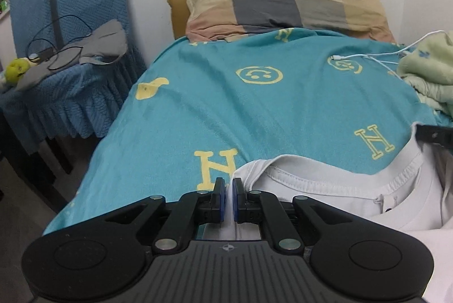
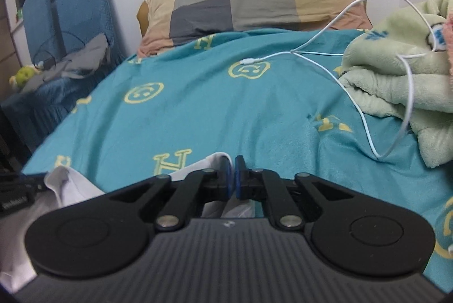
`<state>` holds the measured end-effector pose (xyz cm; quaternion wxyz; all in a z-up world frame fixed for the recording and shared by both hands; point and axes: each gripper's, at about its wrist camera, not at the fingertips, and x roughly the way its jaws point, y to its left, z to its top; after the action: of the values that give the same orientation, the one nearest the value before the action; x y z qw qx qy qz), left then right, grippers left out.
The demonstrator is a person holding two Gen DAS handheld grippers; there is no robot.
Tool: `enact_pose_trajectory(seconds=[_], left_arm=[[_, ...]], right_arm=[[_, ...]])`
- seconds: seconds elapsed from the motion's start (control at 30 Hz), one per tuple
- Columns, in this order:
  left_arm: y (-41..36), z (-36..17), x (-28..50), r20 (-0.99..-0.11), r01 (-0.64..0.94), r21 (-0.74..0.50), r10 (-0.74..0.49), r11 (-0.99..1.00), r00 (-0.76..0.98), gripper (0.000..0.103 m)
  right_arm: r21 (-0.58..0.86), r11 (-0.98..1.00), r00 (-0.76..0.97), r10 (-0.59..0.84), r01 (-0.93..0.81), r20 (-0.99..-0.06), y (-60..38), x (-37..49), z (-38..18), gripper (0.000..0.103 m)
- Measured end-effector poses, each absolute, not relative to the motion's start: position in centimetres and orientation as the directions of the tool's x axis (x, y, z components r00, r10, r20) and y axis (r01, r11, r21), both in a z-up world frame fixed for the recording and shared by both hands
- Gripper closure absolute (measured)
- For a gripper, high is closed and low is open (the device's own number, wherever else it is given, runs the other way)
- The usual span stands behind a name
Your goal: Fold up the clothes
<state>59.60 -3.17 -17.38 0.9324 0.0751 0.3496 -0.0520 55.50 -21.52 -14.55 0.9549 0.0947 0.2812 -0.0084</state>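
A white T-shirt (image 1: 339, 198) lies at the near edge of a bed with a teal sheet (image 1: 240, 110), collar toward the pillow. My left gripper (image 1: 229, 189) is shut on the shirt's left shoulder, with cloth pinched between the blue pads. My right gripper (image 2: 232, 175) is shut on the shirt's other shoulder edge (image 2: 209, 164). The right gripper's black body (image 1: 433, 134) shows at the right edge of the left wrist view; the left gripper's body (image 2: 17, 189) shows at the left edge of the right wrist view. Most of the shirt hangs hidden below the grippers.
A patchwork pillow (image 1: 283, 0) lies at the bed's head. A folded pale green blanket (image 2: 396, 76) and a white charging cable (image 2: 325, 53) lie on the right. Blue covered chairs (image 1: 70, 48) with grey cloth, black cables and a green plush toy stand left of the bed.
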Motion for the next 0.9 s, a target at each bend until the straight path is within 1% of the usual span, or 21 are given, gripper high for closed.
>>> enact_pose_trajectory(seconds=[0.07,0.13,0.33,0.47,0.6,0.7,0.77,0.9], left_arm=[[-3.5,-16.5,59.0,-0.648,0.128,0.113,-0.025,0.985,0.761,0.098],[-4.1,-14.7,57.9,-0.618,0.119,0.129,-0.015,0.985,0.786,0.098],[-5.7,-7.8,55.0,-0.536,0.035,0.13,0.04,0.991,0.843,0.098],[-6.4,-3.7,54.0,-0.486,-0.011,0.117,0.067,0.993,0.871,0.098],[-6.2,-0.8,55.0,-0.436,-0.039,0.086,0.073,0.996,0.897,0.098],[-5.6,-1.5,56.7,-0.427,-0.043,0.066,0.067,0.997,0.902,0.098],[-5.0,-2.4,58.0,-0.429,-0.043,0.047,0.059,0.998,0.902,0.098],[-4.0,-8.4,60.4,-0.505,-0.013,0.048,0.036,0.999,0.863,0.098]], right_arm=[[0.187,0.98,0.849,0.041,0.069,-0.526,-21.8,54.8,-13.4,0.098],[0.196,0.979,0.859,0.048,0.061,-0.51,-22.2,54.0,-12.0,0.098],[0.203,0.979,0.882,0.09,0.007,-0.462,-23.7,51.8,-7.5,0.098],[0.199,0.98,0.908,0.095,-0.013,-0.409,-24.2,51.0,-4.0,0.098],[0.17,0.985,0.935,0.074,-0.016,-0.346,-23.7,50.9,-1.1,0.098],[0.168,0.986,0.947,0.042,0.013,-0.319,-23.4,52.2,-0.7,0.098],[0.176,0.984,0.943,0.031,0.03,-0.333,-23.3,53.7,-1.9,0.098],[0.153,0.987,0.919,0.019,0.045,-0.394,-22.4,56.6,-6.5,0.098]])
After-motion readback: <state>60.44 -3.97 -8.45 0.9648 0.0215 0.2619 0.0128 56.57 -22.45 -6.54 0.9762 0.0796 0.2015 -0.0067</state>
